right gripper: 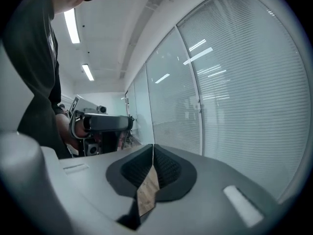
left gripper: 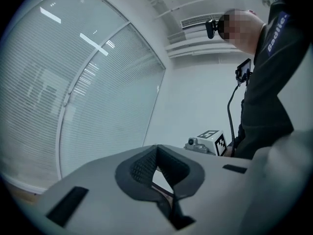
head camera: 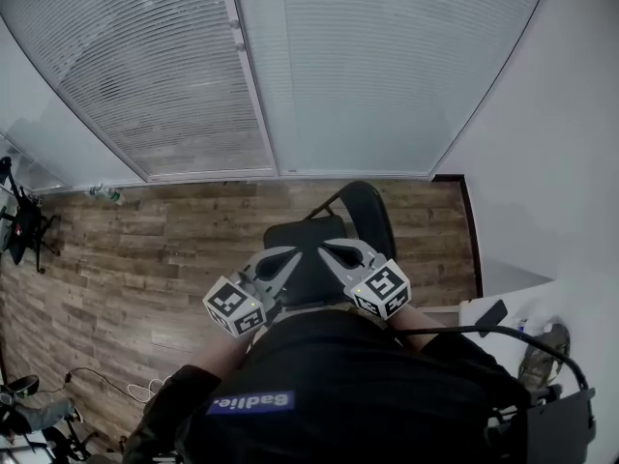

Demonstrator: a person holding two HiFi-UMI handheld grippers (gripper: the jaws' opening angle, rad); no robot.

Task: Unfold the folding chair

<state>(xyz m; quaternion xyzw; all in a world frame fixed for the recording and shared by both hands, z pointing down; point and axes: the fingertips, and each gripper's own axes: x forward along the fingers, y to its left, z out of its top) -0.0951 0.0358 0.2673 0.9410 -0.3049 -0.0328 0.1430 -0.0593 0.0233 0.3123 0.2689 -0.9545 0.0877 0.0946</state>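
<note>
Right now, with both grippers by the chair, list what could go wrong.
1. The left gripper and right gripper are shut on nothing, so the chair stands unheld. If it is not fully open, it could fold or tip.
2. Loose cables lie on the wooden floor at the person's left. A step that way might catch them.

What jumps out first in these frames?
The black folding chair standing on the wood floor right in front of the person, seat apparently down. Just before it, the left gripper and right gripper are held side by side, both shut and empty. Behind, big slatted blinds fill the wall.
</note>
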